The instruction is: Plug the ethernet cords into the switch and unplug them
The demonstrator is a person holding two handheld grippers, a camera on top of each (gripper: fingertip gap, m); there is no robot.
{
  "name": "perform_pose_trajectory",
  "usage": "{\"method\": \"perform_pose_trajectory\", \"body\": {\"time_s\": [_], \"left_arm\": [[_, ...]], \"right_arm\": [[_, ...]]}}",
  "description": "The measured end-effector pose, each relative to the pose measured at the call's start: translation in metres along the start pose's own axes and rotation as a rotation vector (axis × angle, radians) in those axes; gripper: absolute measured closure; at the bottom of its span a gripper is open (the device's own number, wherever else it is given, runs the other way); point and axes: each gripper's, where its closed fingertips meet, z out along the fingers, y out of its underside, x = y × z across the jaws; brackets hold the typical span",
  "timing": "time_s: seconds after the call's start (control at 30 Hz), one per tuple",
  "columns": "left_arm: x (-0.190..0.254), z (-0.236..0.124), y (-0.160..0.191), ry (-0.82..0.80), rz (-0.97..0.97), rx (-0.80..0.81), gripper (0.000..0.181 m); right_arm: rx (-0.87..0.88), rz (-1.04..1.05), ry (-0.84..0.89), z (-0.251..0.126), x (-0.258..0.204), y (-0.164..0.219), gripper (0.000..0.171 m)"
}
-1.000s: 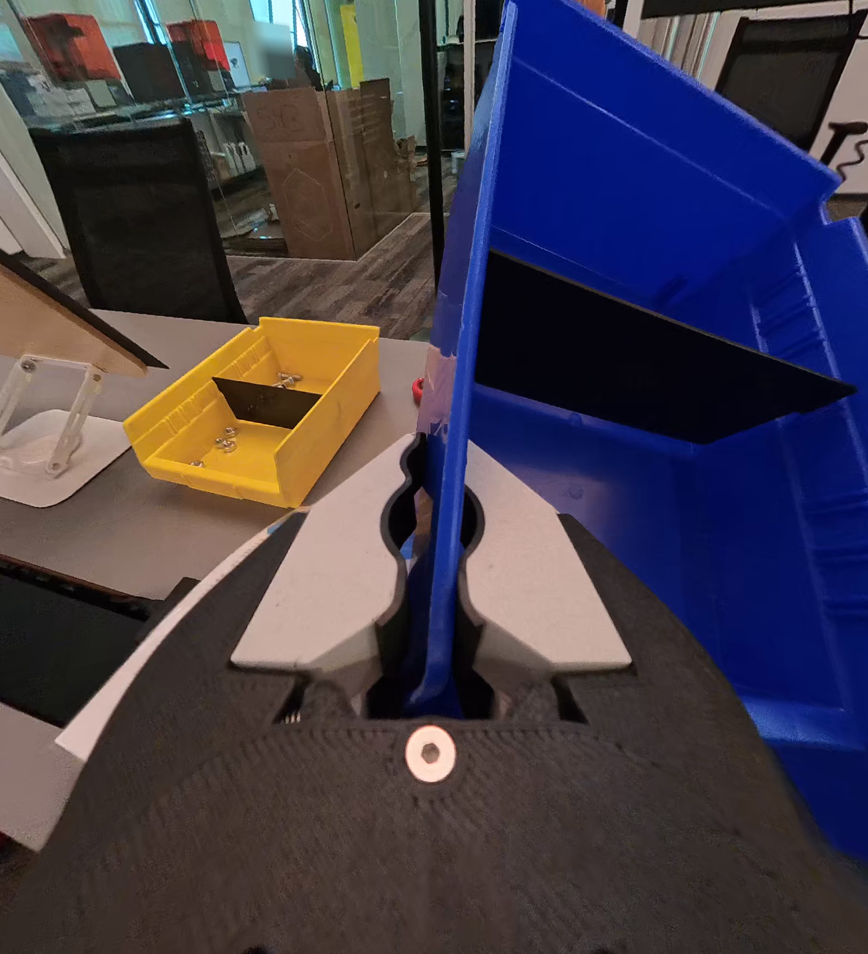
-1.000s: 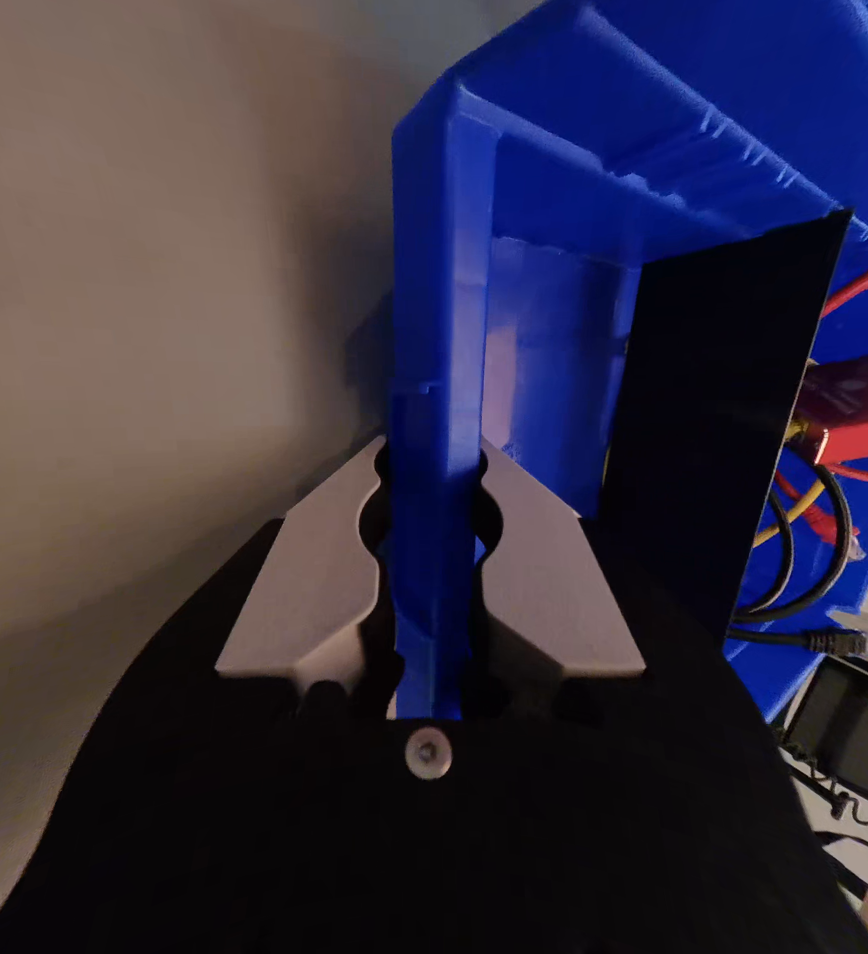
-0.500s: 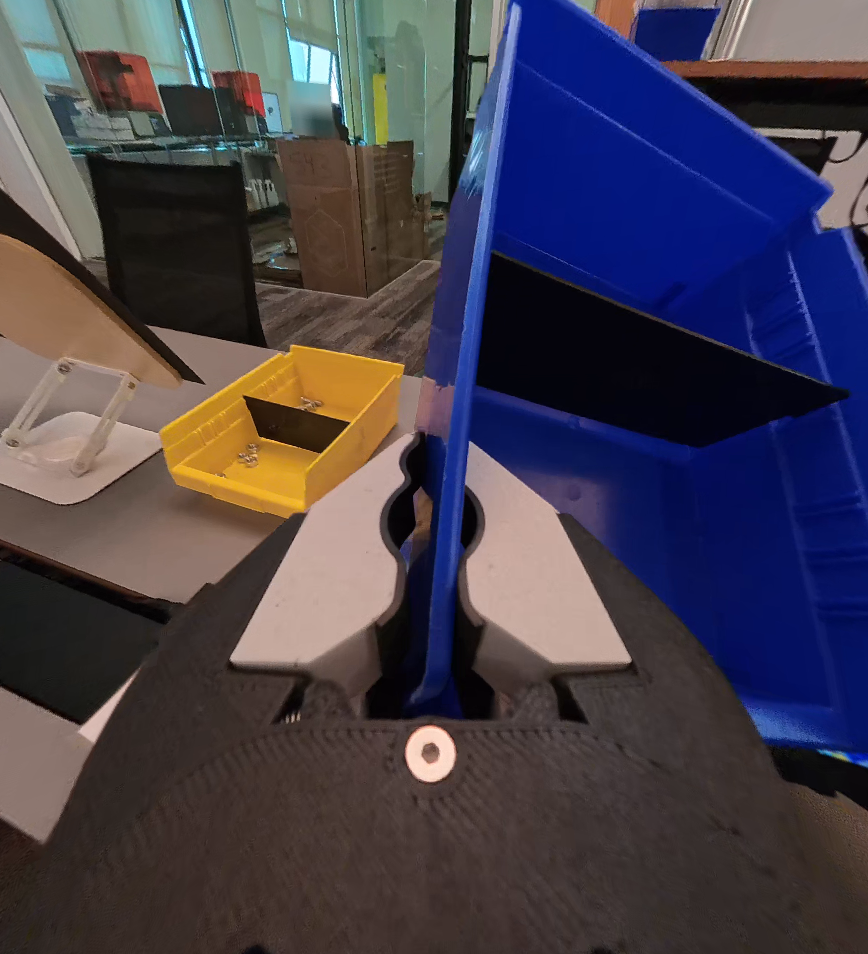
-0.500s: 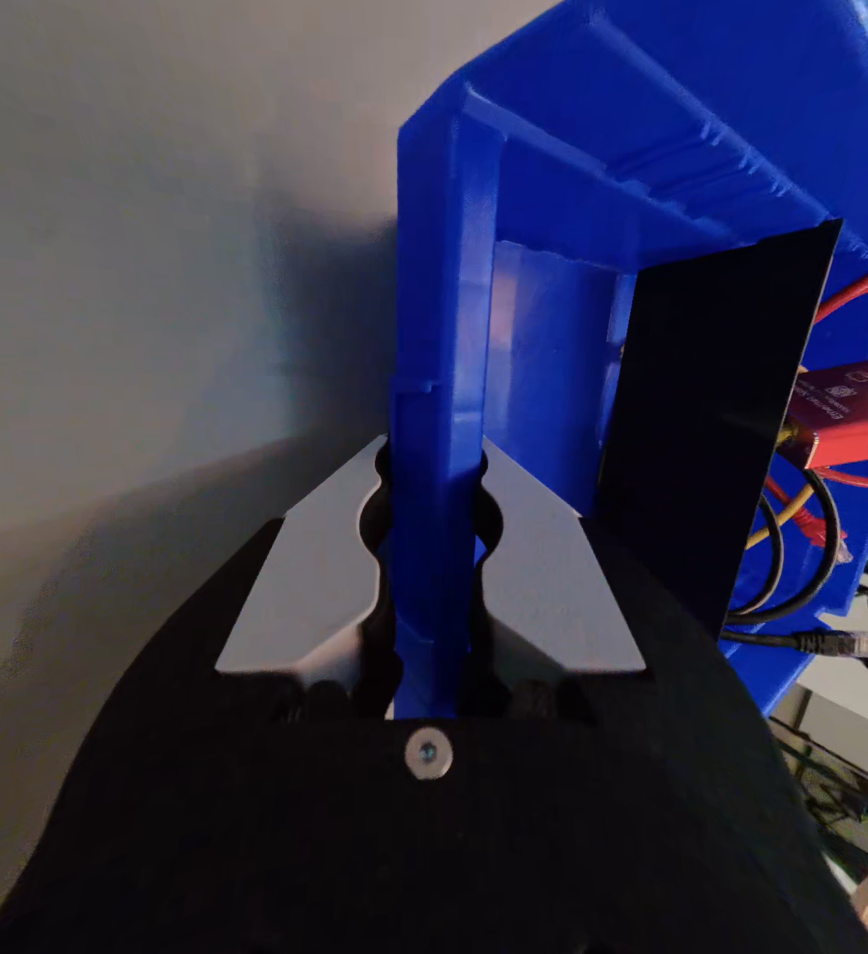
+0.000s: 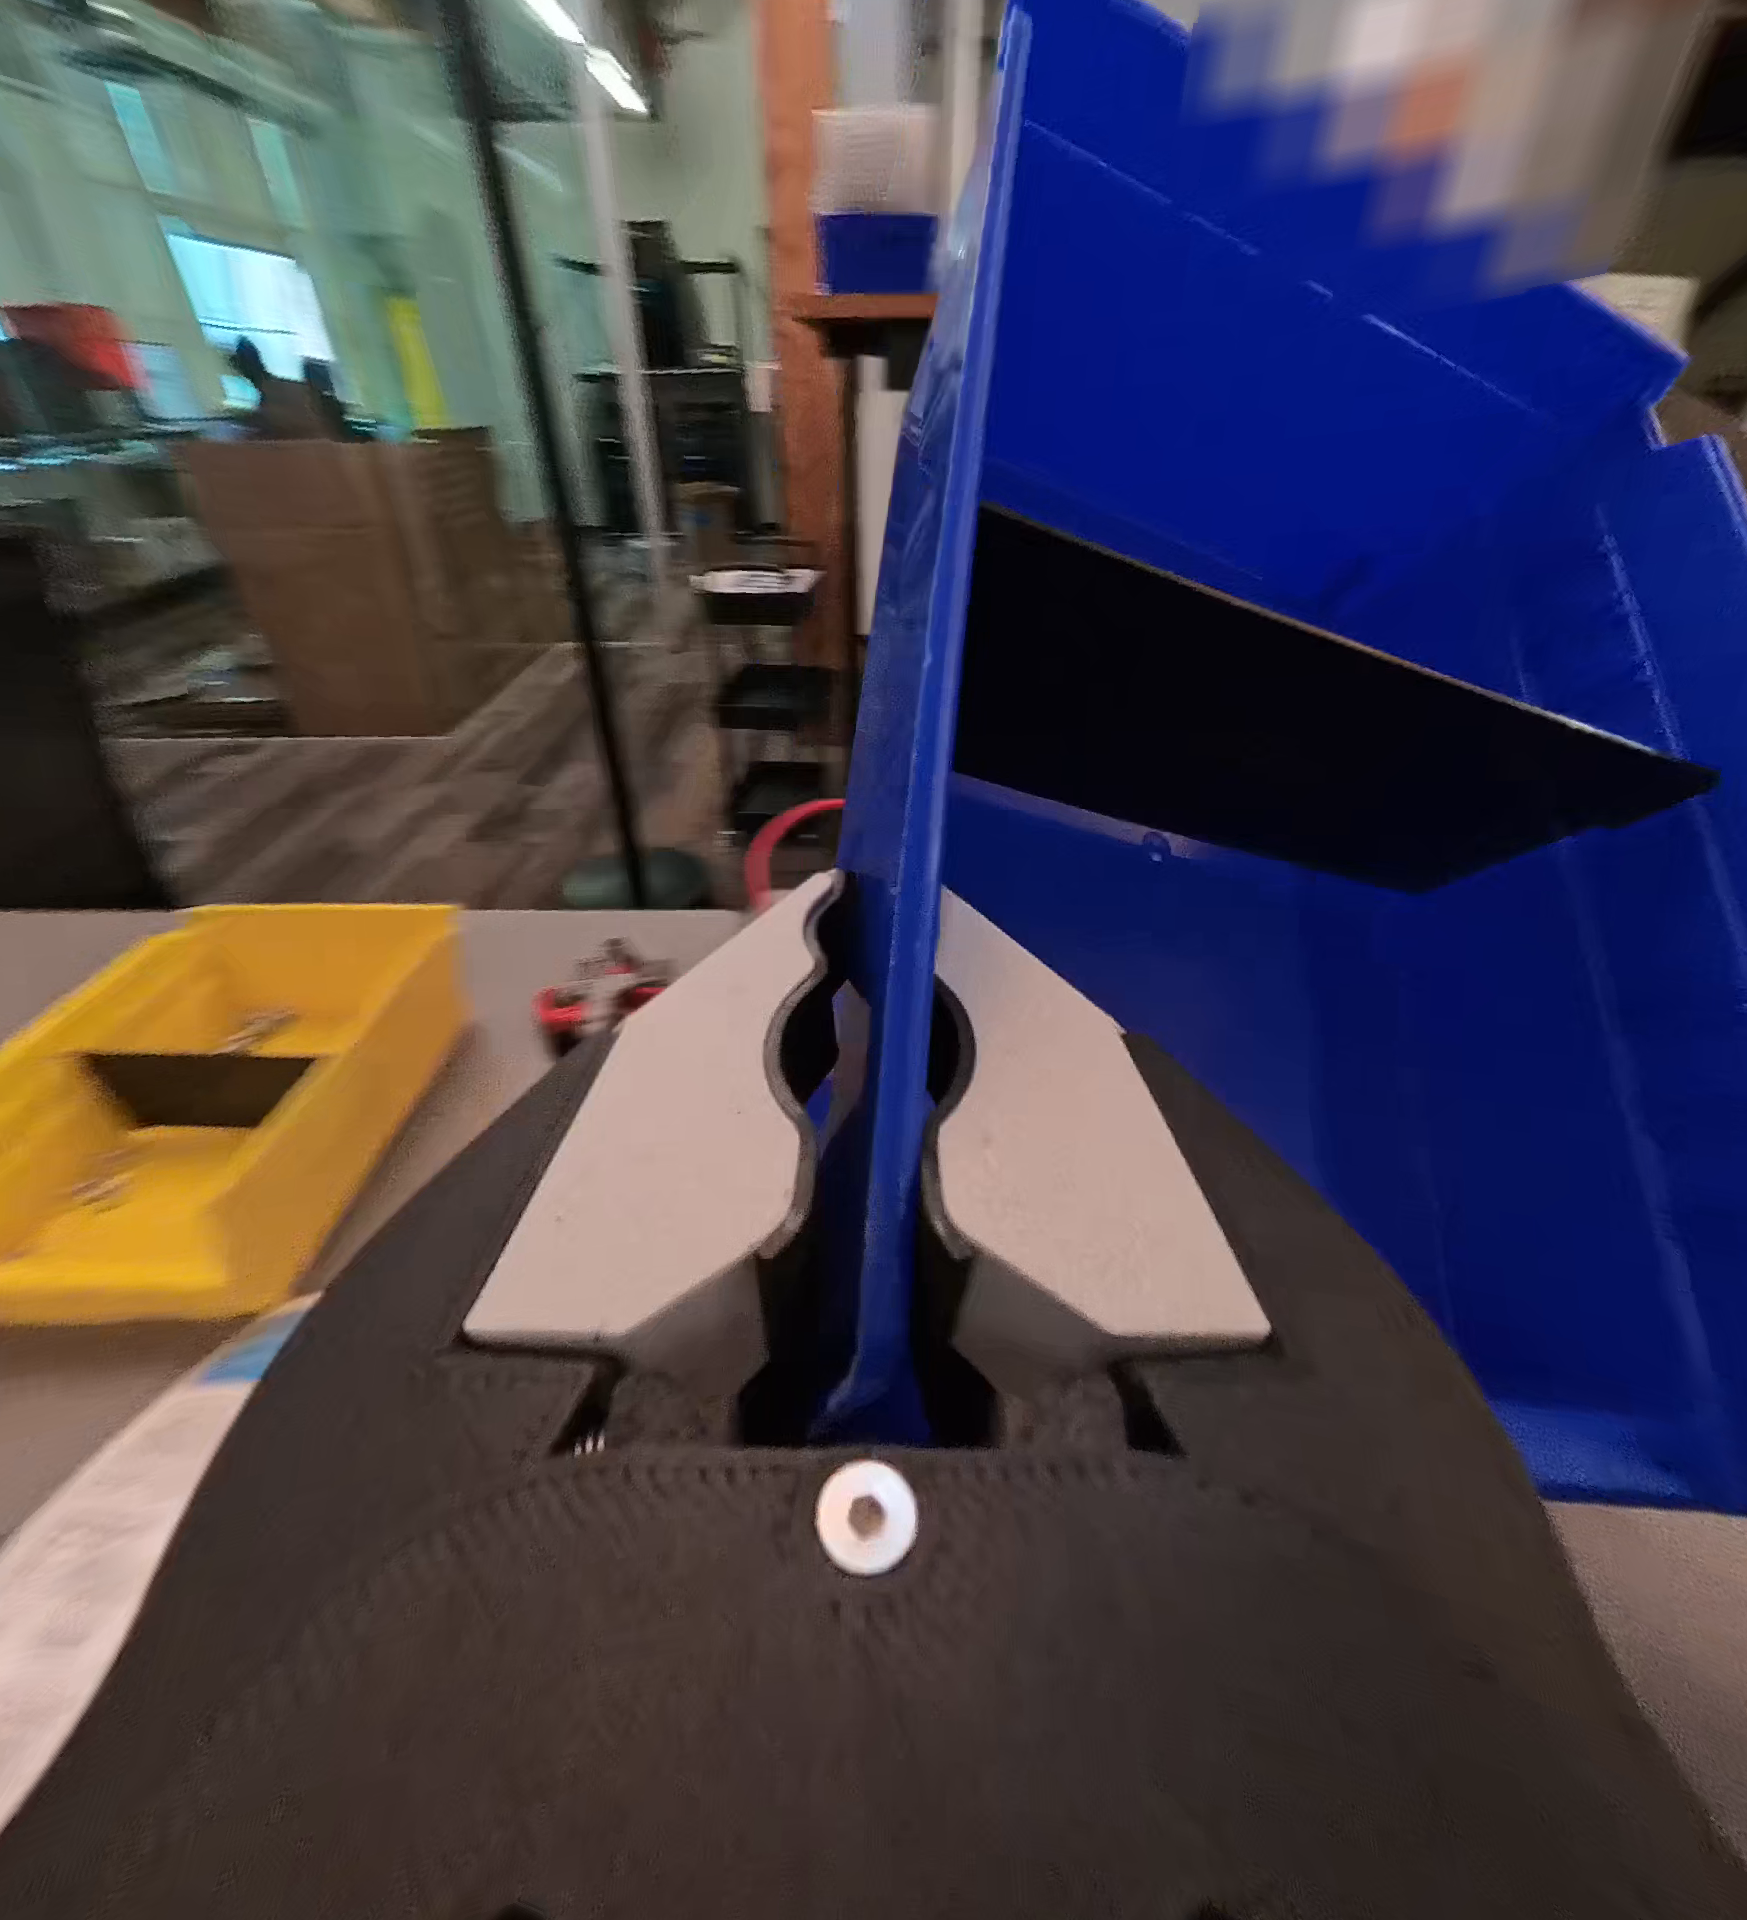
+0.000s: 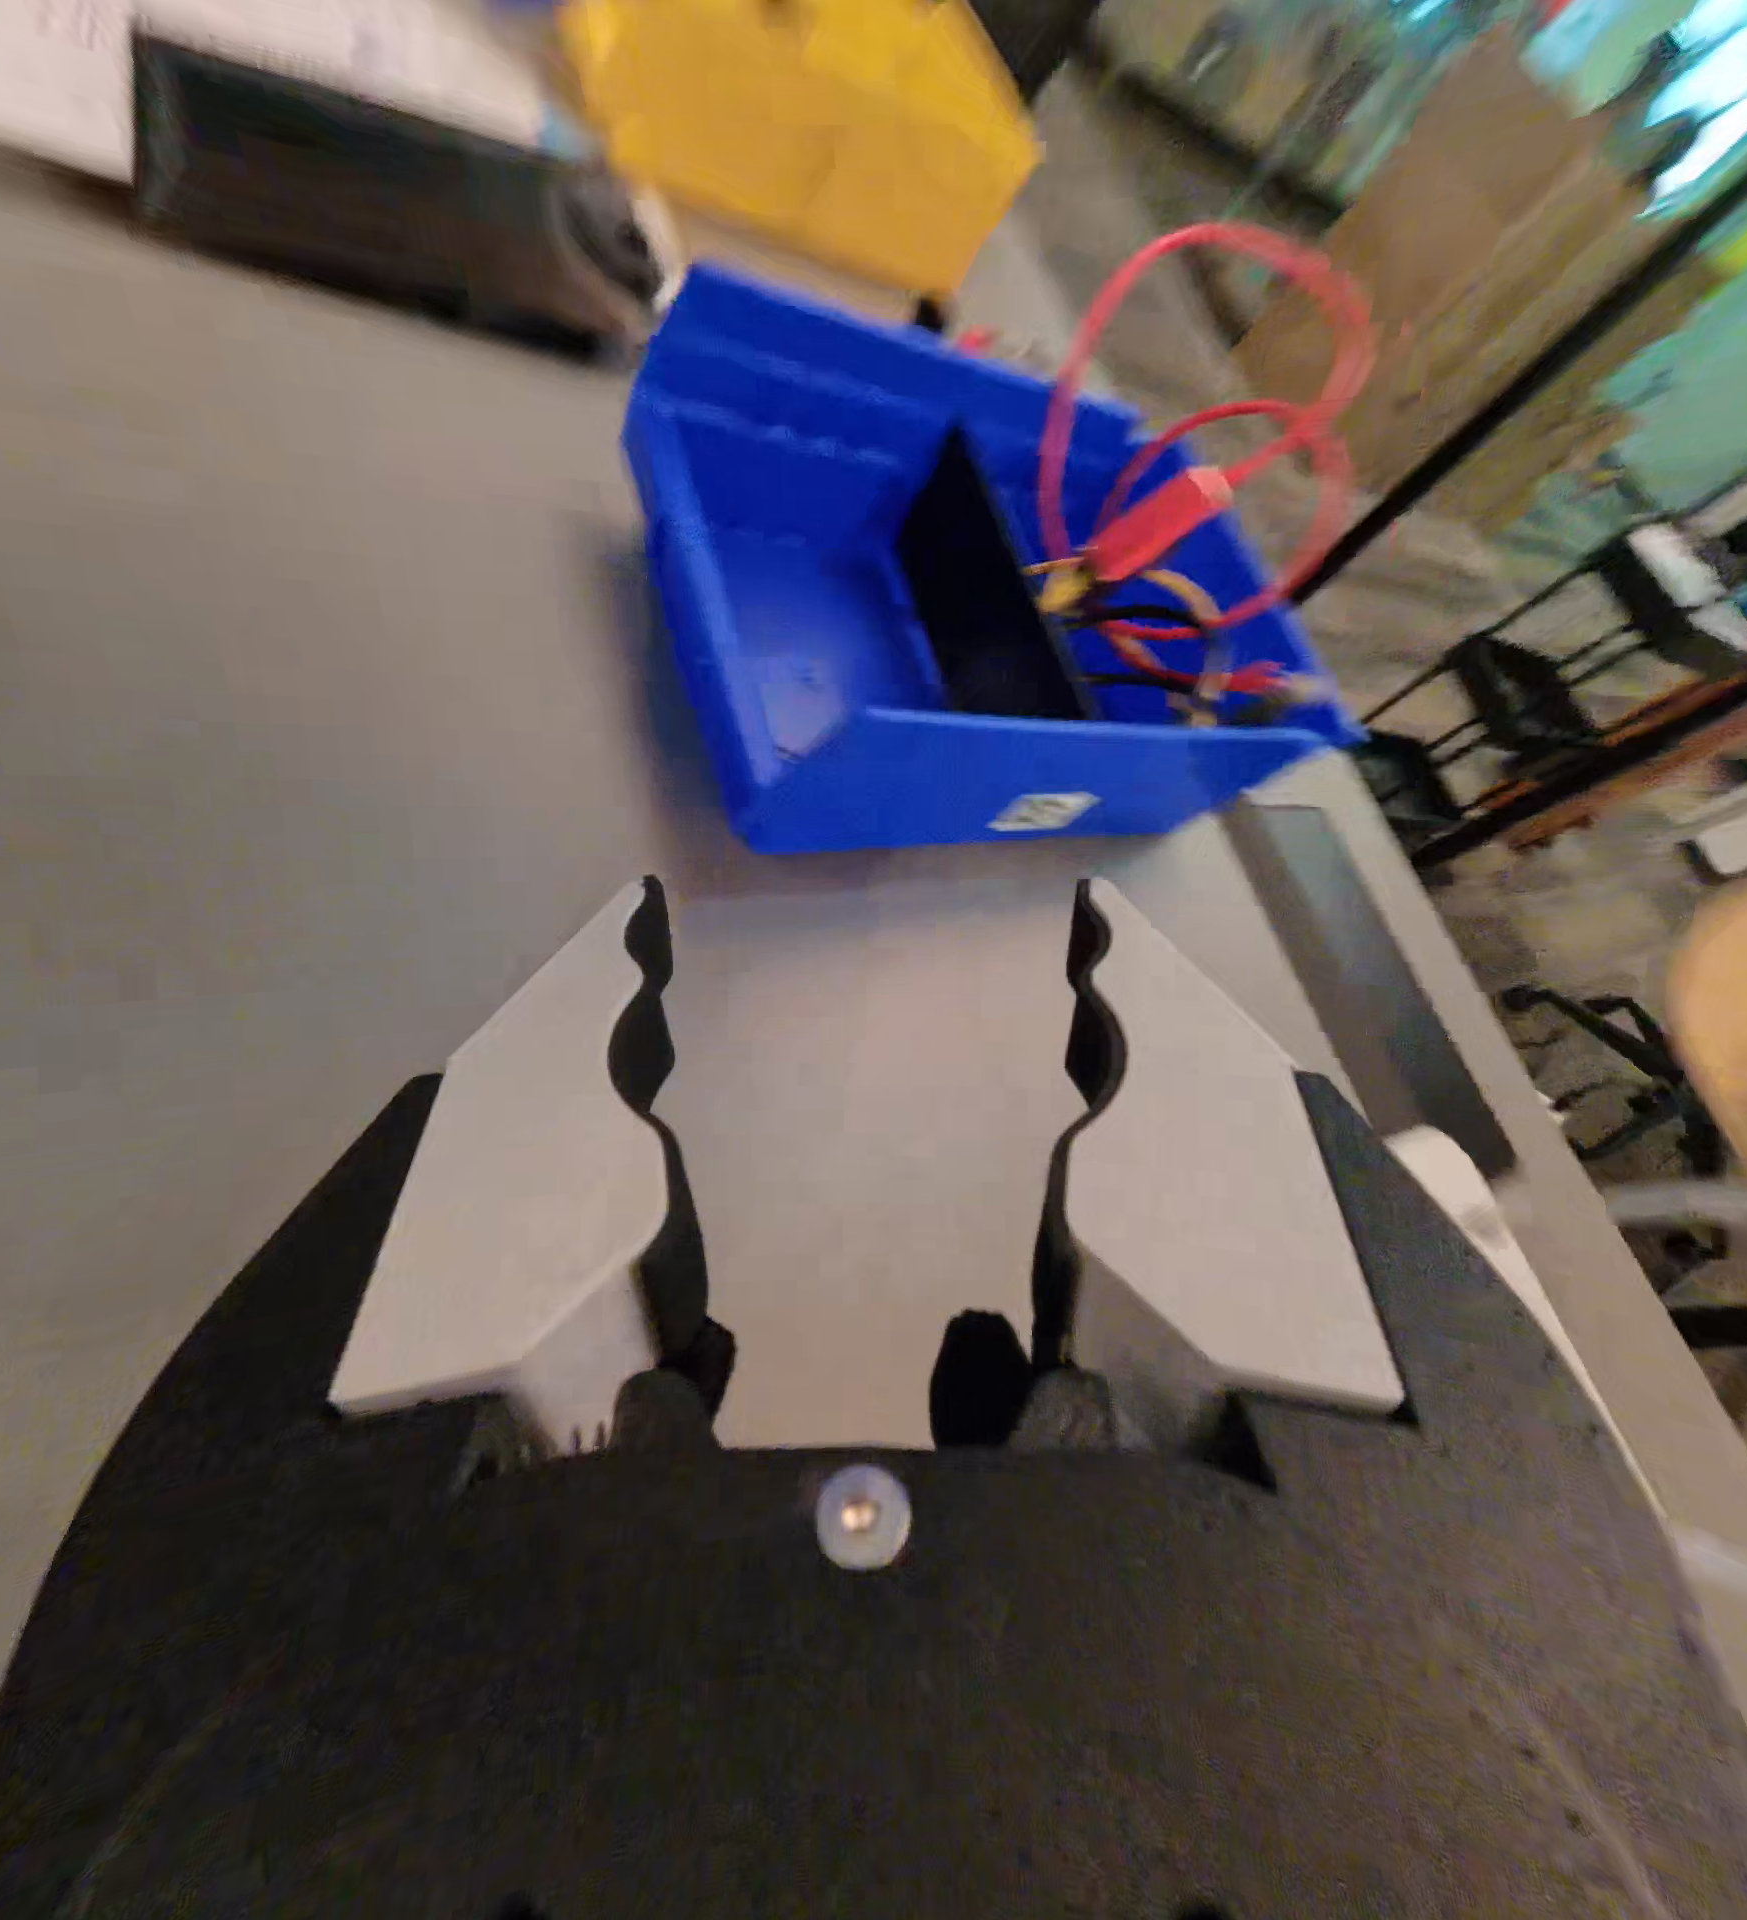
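Two hand-held grippers: left [image 5: 874, 1039] clamped on the stiff bin [image 5: 1368, 1039] wall, right [image 6: 864, 987] apart; limp cords [image 6: 1201, 416] look best gripped at plugs.

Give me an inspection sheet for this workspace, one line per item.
Surface: grey table, partly bare.
Job's things: blue bin with a black divider; a red switch-like device sits past the divider, blurred.
Clutter: yellow bin holding small metal parts; a small red item on the table beside it.
Grippers: left gripper shut on the blue bin's wall; right gripper open, holding nothing, short of the bin.
Cables: red cords loop above the bin; yellow and black ones lie inside.
Surroundings: cardboard boxes, glass partitions, shelving, blurred.
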Motion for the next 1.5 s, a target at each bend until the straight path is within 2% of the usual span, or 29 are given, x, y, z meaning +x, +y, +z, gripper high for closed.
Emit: {"method": "perform_pose_trajectory", "body": {"time_s": [0.07,0.17,0.23,0.3,0.37,0.47,0.5,0.6,0.7,0.87,1.07,1.2,1.37,1.43,1.5], "left_arm": [[0.063,0.024,0.008,0.134,-0.016,-0.023,0.176],[0.17,0.059,0.028,0.337,-0.034,-0.095,0.176],[0.246,0.079,0.041,0.451,-0.024,-0.124,0.177],[0.324,0.097,0.056,0.564,-0.038,-0.161,0.177],[0.402,0.109,0.073,0.675,-0.041,-0.201,0.177],[0.507,0.116,0.105,0.795,-0.027,-0.29,0.177],[0.534,0.119,0.113,0.817,-0.033,-0.297,0.177],[0.601,0.13,0.138,0.881,-0.041,-0.346,0.177],[0.66,0.137,0.172,0.923,-0.034,-0.399,0.177],[0.718,0.143,0.226,0.936,-0.006,-0.497,0.176],[0.746,0.144,0.253,0.925,0.036,-0.539,0.157],[0.75,0.146,0.266,0.865,0.056,-0.573,0.149],[0.756,0.147,0.27,0.822,0.042,-0.588,0.136],[0.766,0.138,0.273,0.892,-0.056,-0.669,0.114],[0.771,0.139,0.269,0.906,-0.144,-0.684,0.106]], "right_arm": [[0.1,0.121,0.072,-0.068,0.027,0.012,0.089],[0.324,0.412,0.145,-0.17,0.06,0.022,0.079],[0.454,0.559,0.197,-0.225,0.077,0.028,0.066],[0.576,0.621,0.283,-0.273,0.095,0.033,0.055],[0.611,0.658,0.374,-0.305,0.112,0.05,0.052],[0.572,0.669,0.564,-0.337,0.136,0.092,0.036],[0.585,0.694,0.613,-0.35,0.144,0.107,0.027],[0.599,0.757,0.735,-0.386,0.165,0.156,0.033],[0.551,0.828,0.85,-0.408,0.187,0.214,0.03],[0.463,0.951,0.908,-0.43,0.212,0.293,0.044],[0.296,1.033,0.847,-0.422,0.243,0.36,0.051],[0.245,1.041,0.749,-0.408,0.265,0.386,0.057],[0.211,1.002,0.561,-0.396,0.289,0.401,0.067],[0.175,0.979,0.515,-0.389,0.296,0.412,0.071],[0.126,0.923,0.495,-0.384,0.303,0.42,0.072]]}}
